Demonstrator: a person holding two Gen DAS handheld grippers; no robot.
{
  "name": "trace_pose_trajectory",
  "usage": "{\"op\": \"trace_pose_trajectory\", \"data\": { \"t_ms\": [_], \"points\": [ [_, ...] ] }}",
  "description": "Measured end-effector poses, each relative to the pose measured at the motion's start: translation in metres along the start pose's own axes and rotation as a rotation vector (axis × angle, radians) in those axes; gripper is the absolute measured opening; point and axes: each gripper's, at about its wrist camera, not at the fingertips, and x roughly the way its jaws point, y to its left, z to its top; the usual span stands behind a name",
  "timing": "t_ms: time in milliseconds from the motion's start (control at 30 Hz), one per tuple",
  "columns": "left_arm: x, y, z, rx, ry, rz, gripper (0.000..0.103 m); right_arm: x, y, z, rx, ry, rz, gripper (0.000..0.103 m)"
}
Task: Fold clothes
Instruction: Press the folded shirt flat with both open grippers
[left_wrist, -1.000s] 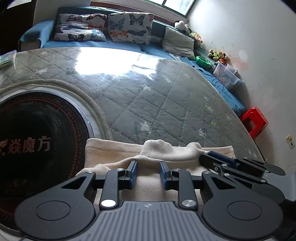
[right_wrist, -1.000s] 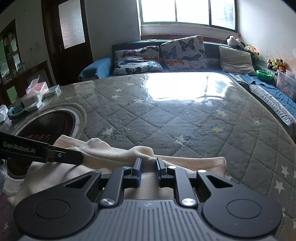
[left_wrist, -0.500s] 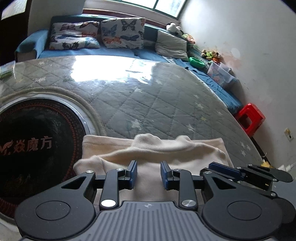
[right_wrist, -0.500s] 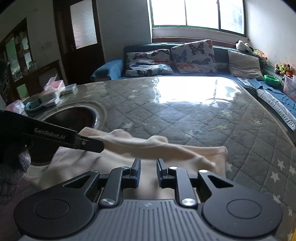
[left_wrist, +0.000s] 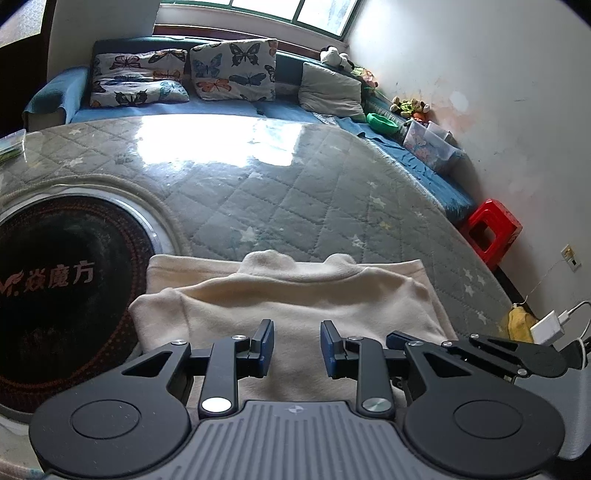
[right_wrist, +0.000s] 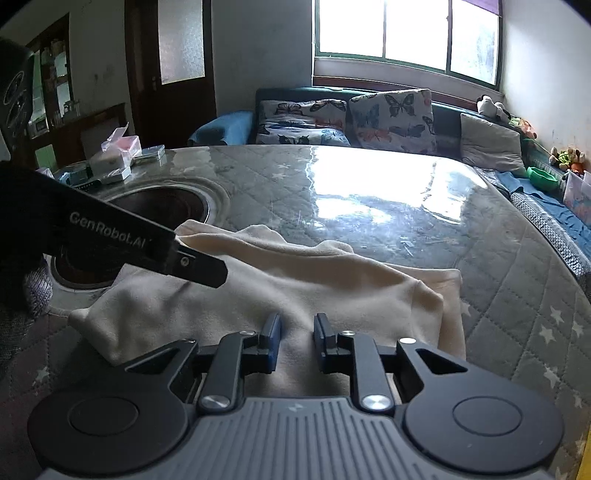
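Observation:
A cream fleece garment (left_wrist: 303, 299) lies folded on the quilted table cover, its collar pointing away from me; it also shows in the right wrist view (right_wrist: 332, 284). My left gripper (left_wrist: 297, 345) hovers over the garment's near part, open, with a gap between its blue pads and nothing pinched. My right gripper (right_wrist: 297, 338) hangs over the same cloth, open by a narrow gap, also empty. In the left wrist view the right gripper (left_wrist: 402, 338) sits just to the right. The left gripper's fingers (right_wrist: 199, 267) cross the right wrist view from the left.
A dark round hotplate (left_wrist: 62, 280) is set into the table left of the garment. The grey quilted cover (left_wrist: 280, 192) stretches beyond to a blue sofa with butterfly cushions (left_wrist: 232, 70). Boxes (right_wrist: 114, 155) stand at the far left; a red stool (left_wrist: 493, 232) is on the floor.
Both grippers have drawn back toward me and risen slightly, so more of the garment shows ahead of the fingertips. The right jaws have widened a little.

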Motion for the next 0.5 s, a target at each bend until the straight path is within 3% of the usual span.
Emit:
{"op": "trace_pose_trajectory", "data": {
  "t_ms": [167, 500],
  "points": [
    [0.009, -0.006, 0.0, 0.006, 0.014, 0.009, 0.028, -0.012, -0.004, 0.003, 0.024, -0.034, -0.005, 0.019],
    [0.015, -0.013, -0.008, 0.064, 0.021, 0.04, 0.03, -0.009, -0.009, -0.001, 0.032, -0.007, -0.004, 0.02]
  ]
}}
